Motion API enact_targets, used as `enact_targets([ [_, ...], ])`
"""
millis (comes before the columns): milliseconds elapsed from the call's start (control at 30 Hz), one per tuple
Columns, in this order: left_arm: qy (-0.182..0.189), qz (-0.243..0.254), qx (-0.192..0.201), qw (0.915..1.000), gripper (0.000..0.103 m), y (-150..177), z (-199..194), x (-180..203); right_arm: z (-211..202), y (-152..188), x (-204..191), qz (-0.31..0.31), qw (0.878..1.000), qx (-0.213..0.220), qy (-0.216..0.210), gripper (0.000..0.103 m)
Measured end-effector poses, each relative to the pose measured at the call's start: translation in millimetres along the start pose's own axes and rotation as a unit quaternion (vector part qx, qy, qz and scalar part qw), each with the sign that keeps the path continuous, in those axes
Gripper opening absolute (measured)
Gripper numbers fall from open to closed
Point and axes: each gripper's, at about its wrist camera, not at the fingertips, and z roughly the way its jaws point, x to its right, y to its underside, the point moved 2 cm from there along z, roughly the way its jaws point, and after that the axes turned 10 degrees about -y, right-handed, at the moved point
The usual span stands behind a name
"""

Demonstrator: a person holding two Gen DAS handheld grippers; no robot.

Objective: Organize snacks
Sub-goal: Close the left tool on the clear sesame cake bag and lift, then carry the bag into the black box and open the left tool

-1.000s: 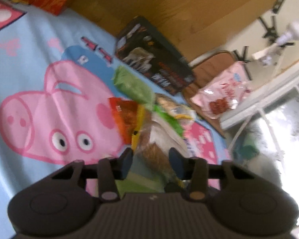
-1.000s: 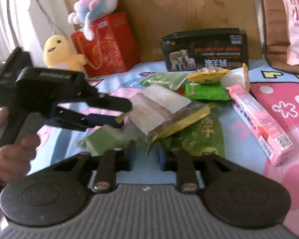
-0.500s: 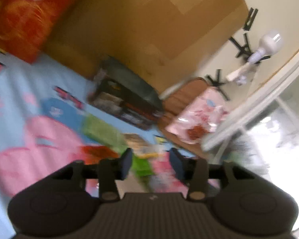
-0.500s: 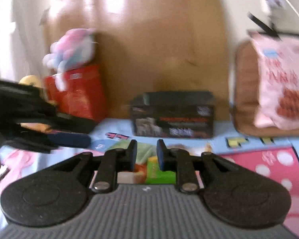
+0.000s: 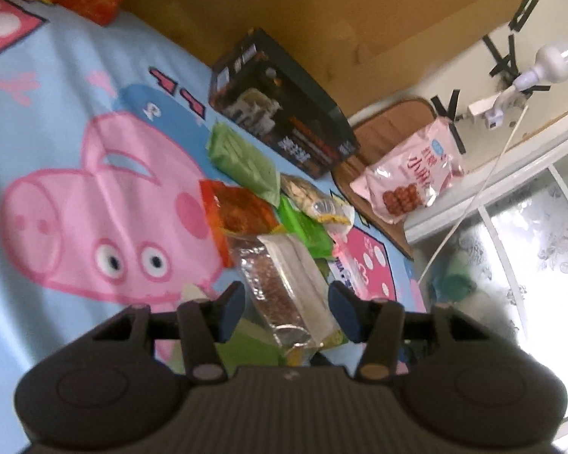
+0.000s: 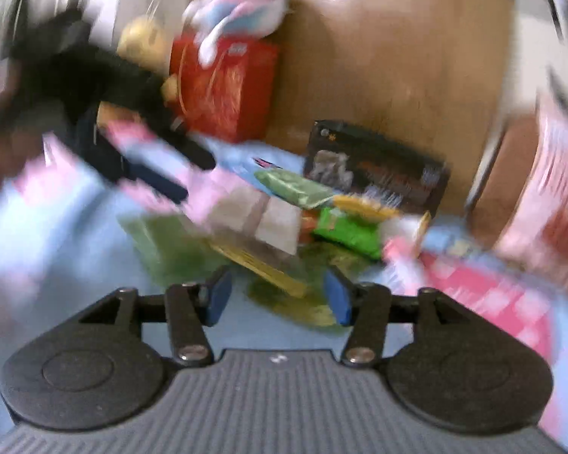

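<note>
Both our grippers, left (image 5: 286, 312) and right (image 6: 276, 297), hover with jaws apart, empty, approaching the clear snack packet (image 5: 284, 287); next, closing on it.

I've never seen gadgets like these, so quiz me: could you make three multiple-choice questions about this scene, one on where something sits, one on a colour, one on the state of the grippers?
1. Where does the black box stand?
A. against the wooden board
B. on the brown cushion
C. on the windowsill

2. What colour is the big snack bag on the brown cushion?
A. green
B. pink
C. orange

3. How are the left gripper and right gripper set?
A. both shut
B. one shut
C. both open, empty

Answers:
1. A, its back is to the wooden board.
2. B, pink wrapper with red balls.
3. C, wide gaps, nothing pinched.
</note>
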Motion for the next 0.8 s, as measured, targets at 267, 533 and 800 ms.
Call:
enact_targets([
  [267, 0.032, 0.019, -0.001, 0.9993, 0.048, 2, 1, 28, 20, -5, -18, -0.087, 0.996, 0.004, 0.028, 0.052],
  [533, 0.063, 0.025, 0.092, 0.9934, 0.057, -12, -53, 38, -20, 13, 123, 0.48, 0.847, 0.095, -0.206, 0.034],
  [800, 0.016, 0.014, 0.056, 0.9982, 0.057, -5, -24, 24, -43, 39, 136, 0.453, 0.883, 0.096, -0.07, 0.05],
])
